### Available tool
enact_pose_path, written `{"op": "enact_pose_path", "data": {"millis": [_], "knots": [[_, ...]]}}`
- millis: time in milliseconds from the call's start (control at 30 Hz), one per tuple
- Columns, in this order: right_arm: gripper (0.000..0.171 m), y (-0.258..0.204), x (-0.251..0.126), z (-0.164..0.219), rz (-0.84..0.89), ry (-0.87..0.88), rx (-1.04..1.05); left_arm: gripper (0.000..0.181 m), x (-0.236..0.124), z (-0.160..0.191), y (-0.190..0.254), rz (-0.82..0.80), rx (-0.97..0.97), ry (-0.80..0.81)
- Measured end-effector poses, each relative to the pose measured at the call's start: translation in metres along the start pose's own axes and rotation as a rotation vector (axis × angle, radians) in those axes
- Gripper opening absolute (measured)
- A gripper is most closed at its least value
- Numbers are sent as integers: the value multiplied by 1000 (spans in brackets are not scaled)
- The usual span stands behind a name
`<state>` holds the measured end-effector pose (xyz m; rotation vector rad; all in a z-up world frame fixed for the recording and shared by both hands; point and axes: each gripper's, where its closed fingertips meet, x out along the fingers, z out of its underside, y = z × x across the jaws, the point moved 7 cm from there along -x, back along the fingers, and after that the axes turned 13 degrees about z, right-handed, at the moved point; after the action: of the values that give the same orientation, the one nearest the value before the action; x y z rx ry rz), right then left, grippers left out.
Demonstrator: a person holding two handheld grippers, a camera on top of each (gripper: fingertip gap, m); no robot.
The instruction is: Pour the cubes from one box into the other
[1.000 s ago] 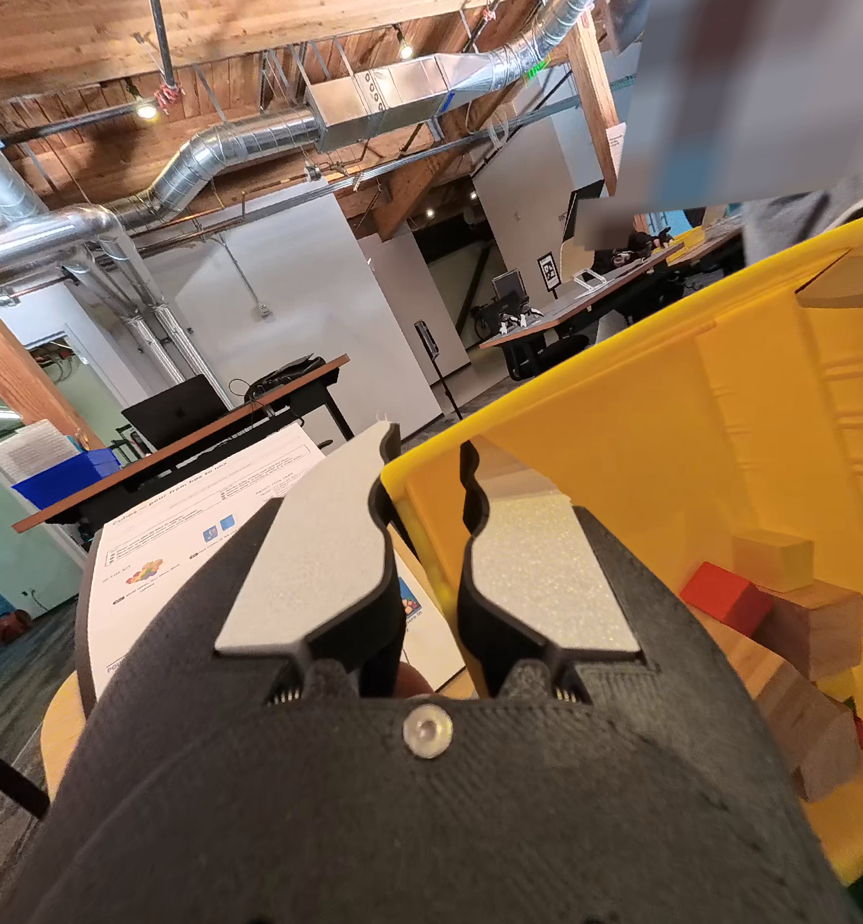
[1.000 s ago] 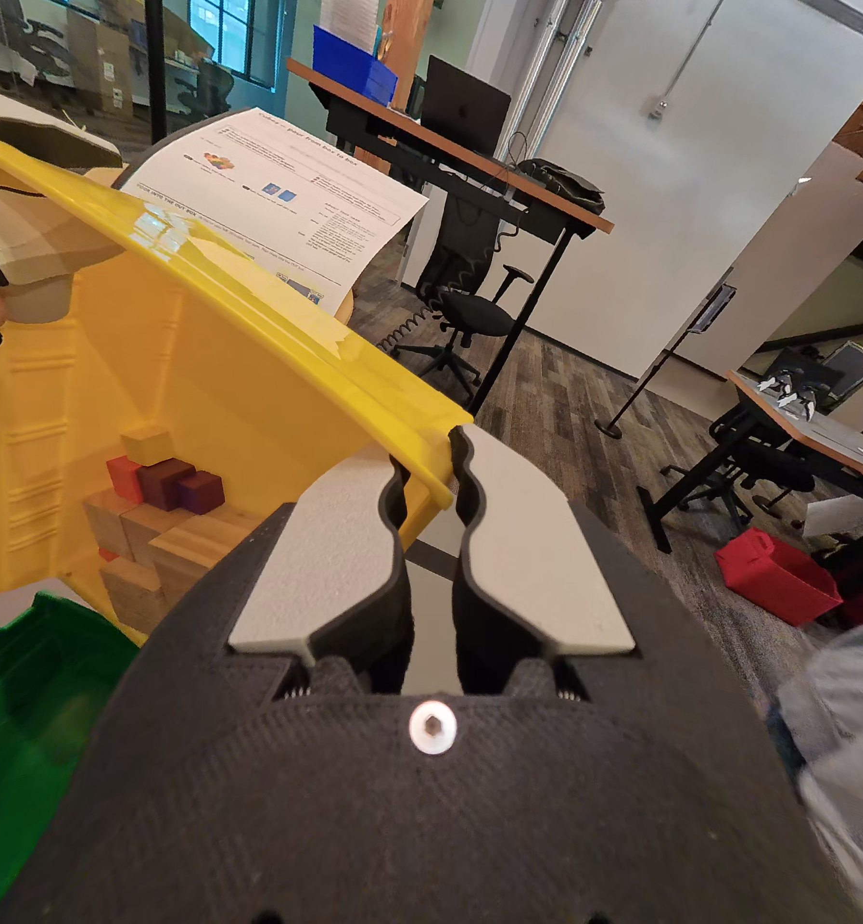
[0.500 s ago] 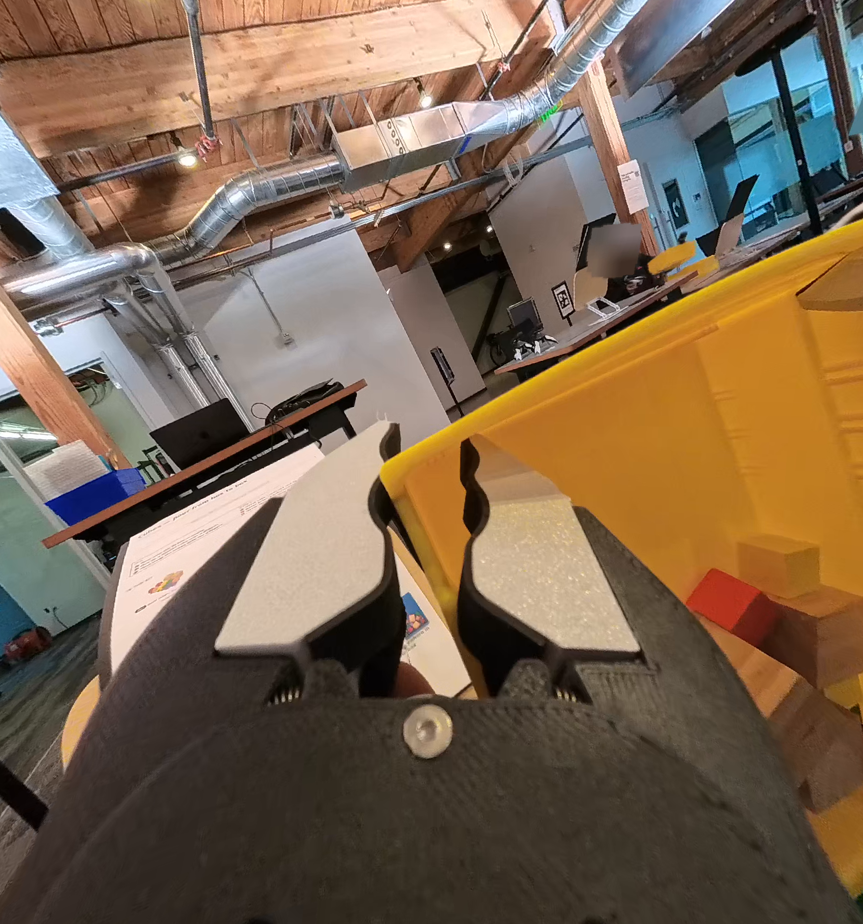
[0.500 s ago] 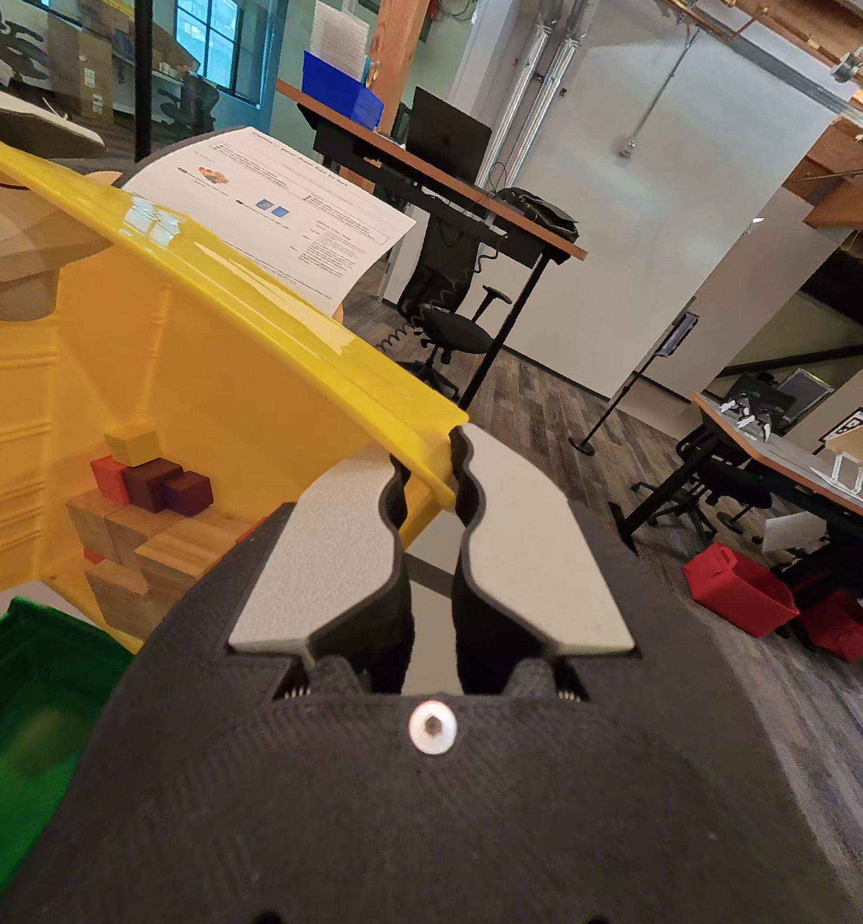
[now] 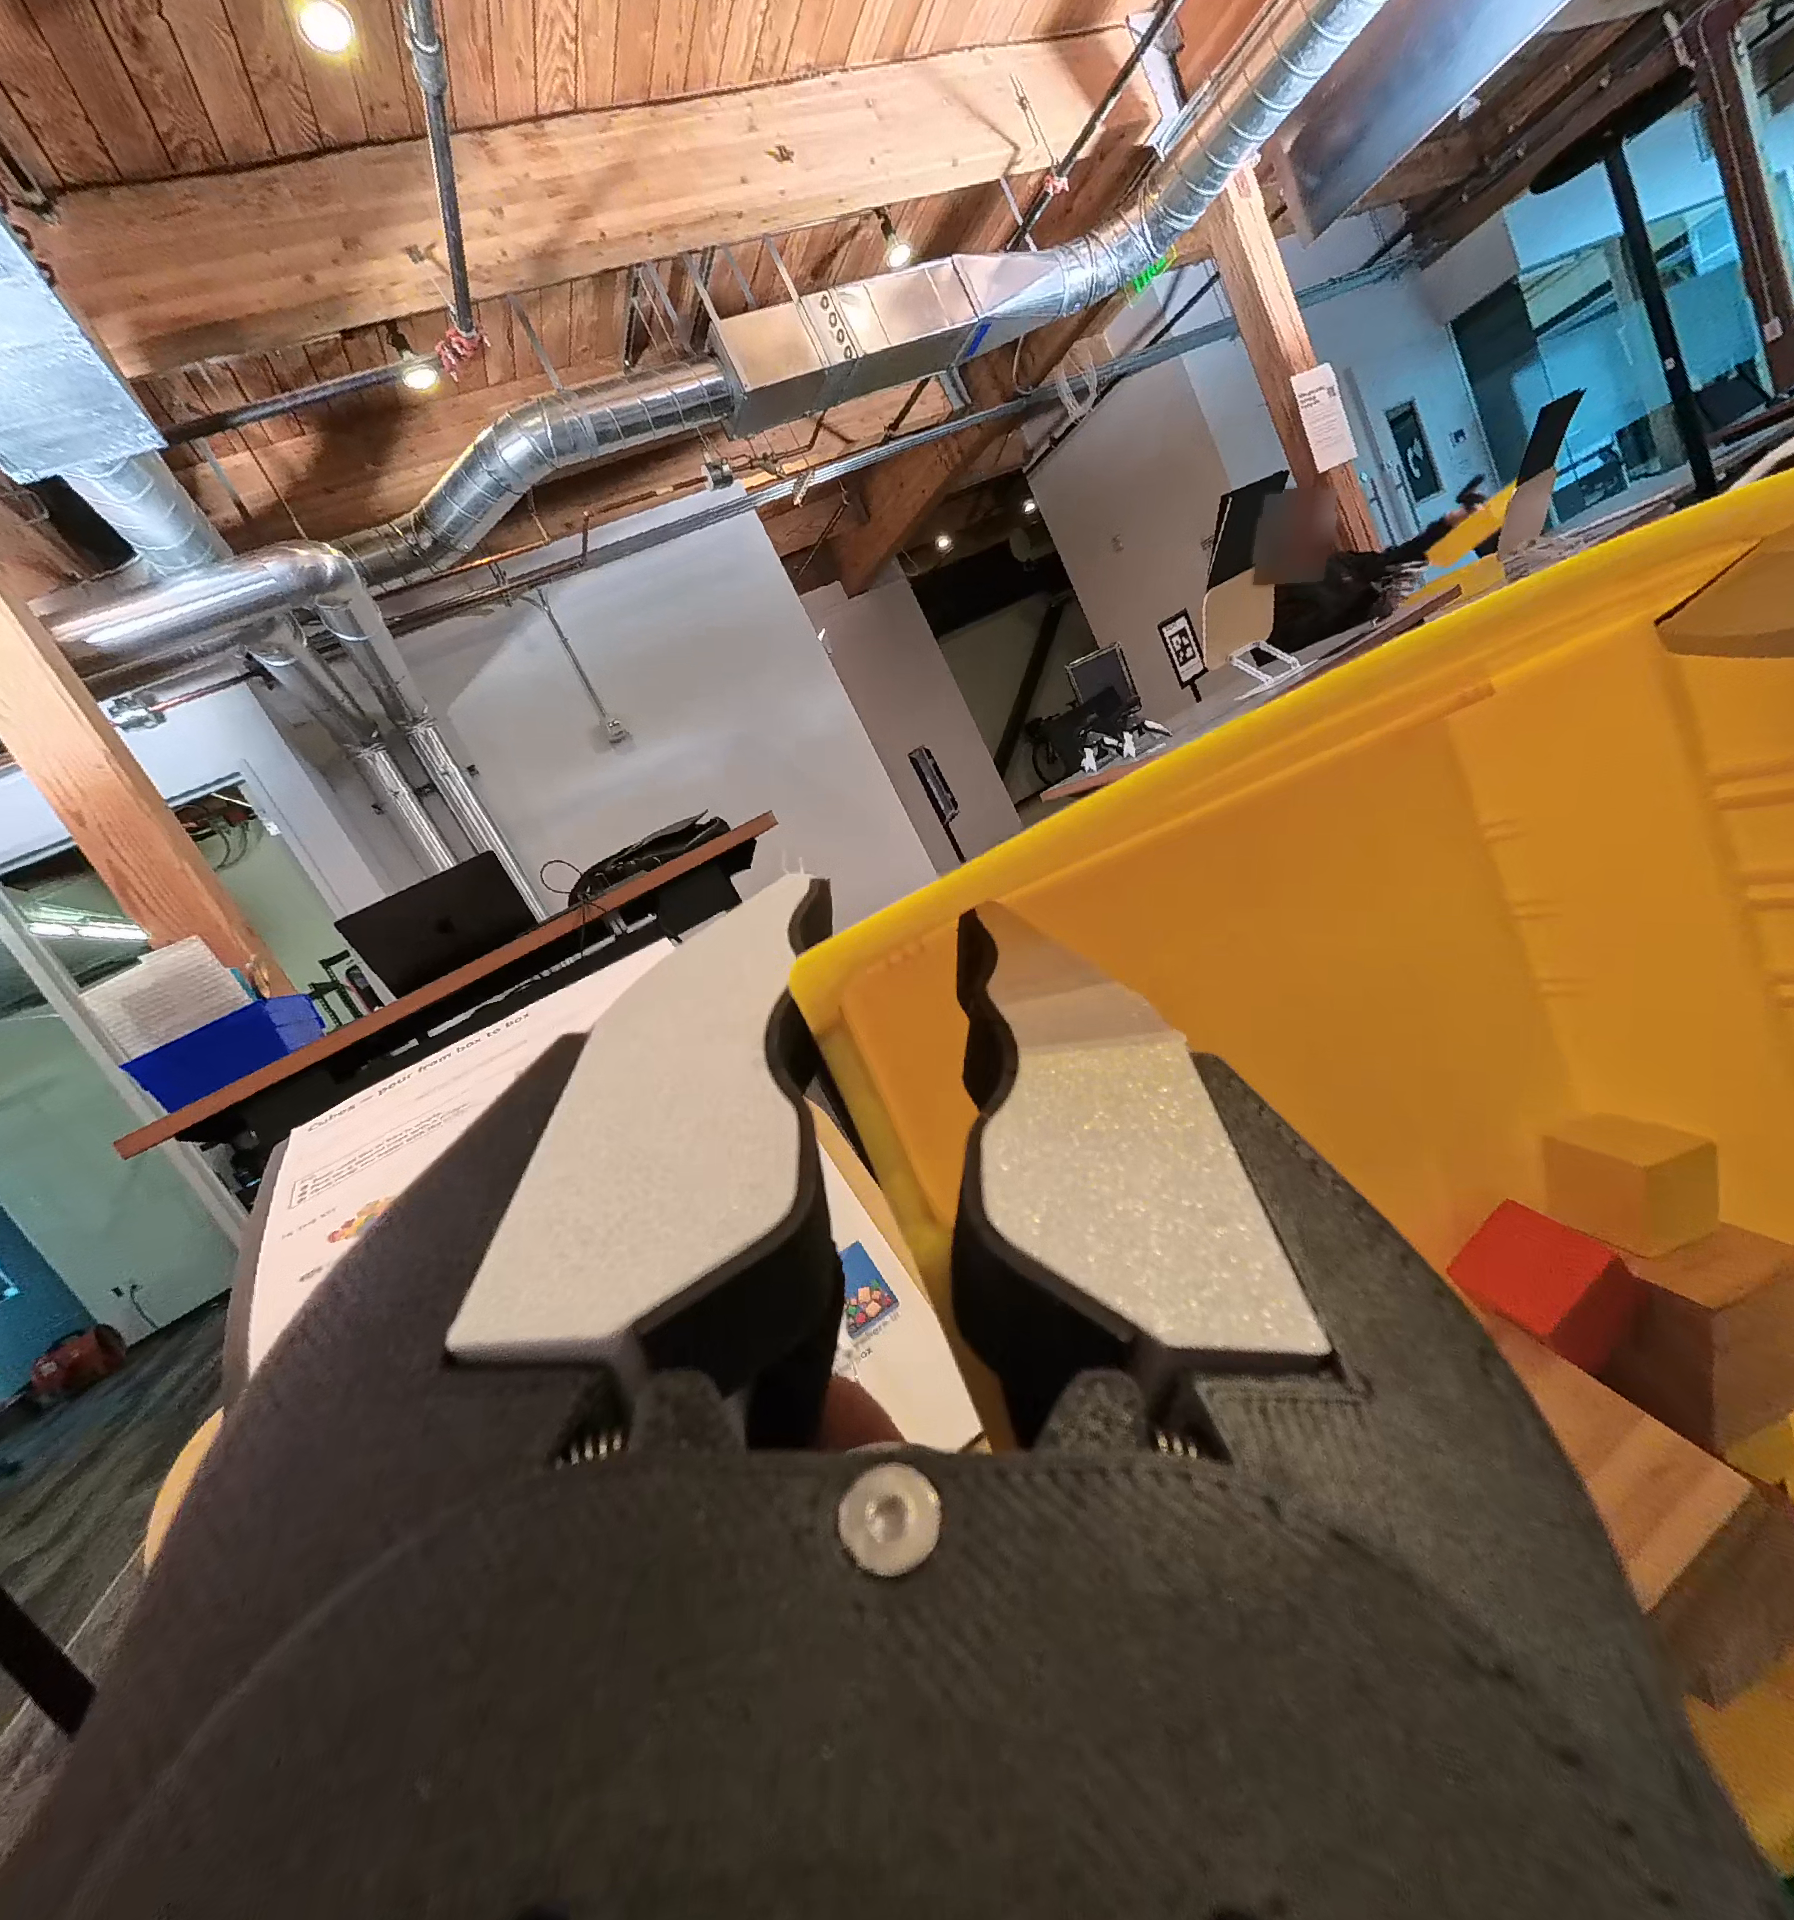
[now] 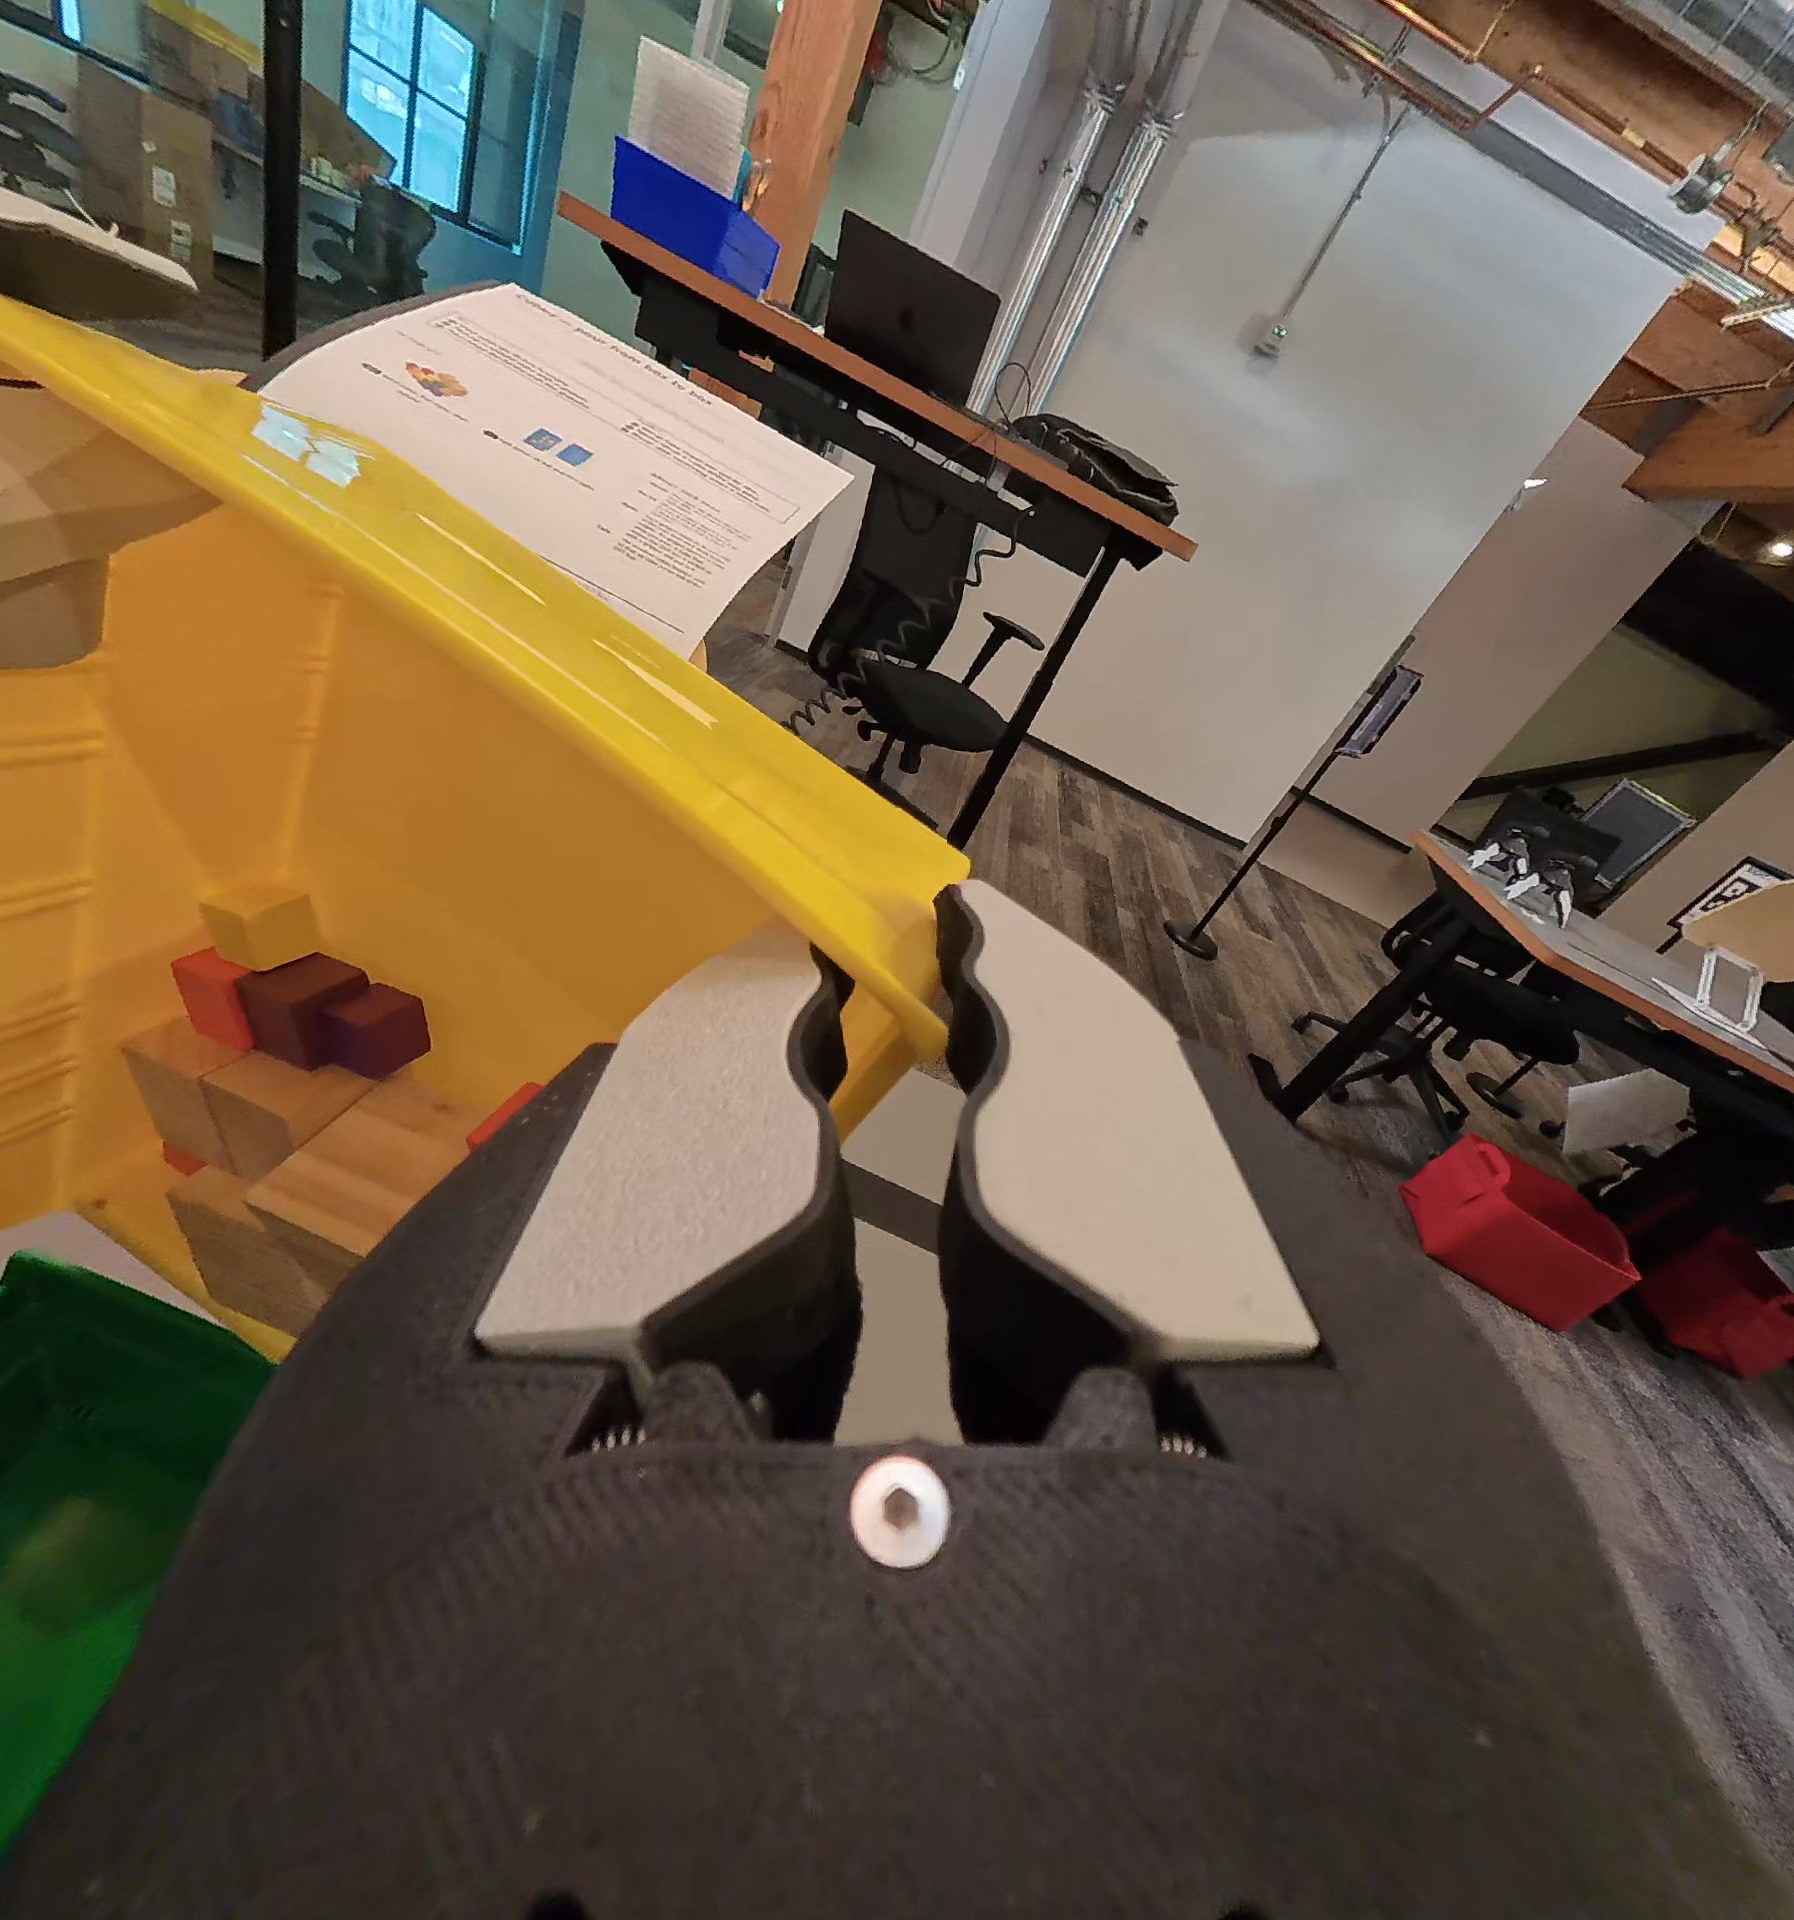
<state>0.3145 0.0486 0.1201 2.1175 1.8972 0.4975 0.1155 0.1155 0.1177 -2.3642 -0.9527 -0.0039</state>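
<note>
Both grippers hold a yellow box (image 5: 1288,987) lifted and tilted. My left gripper (image 5: 888,935) is shut on one rim of it. My right gripper (image 6: 893,940) is shut on the opposite rim of the yellow box (image 6: 457,748). Several wooden and coloured cubes (image 5: 1641,1309) lie piled in the low corner of the box; they also show in the right wrist view (image 6: 290,1049). A green box (image 6: 51,1475) sits just below the yellow box's low edge. The other gripper's pale finger (image 6: 31,520) shows on the far rim.
A printed sheet (image 6: 581,468) lies on the round wooden table (image 5: 171,1486) beyond the box. Desks with a laptop (image 6: 908,301), a blue bin (image 6: 690,213), office chairs (image 6: 924,707) and red bins (image 6: 1516,1236) on the floor stand around.
Both grippers have tilted further upward with the yellow box; the views show more ceiling and room. The cubes stay piled in the low corner. Both grips are unchanged.
</note>
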Motion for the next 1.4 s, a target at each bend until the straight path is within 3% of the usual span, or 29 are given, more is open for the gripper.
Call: {"op": "enact_pose_path", "data": {"millis": [1400], "knots": [[11,-11,-15,5,49,110,-28,23,-18,-1,9,-60,40,69]]}}
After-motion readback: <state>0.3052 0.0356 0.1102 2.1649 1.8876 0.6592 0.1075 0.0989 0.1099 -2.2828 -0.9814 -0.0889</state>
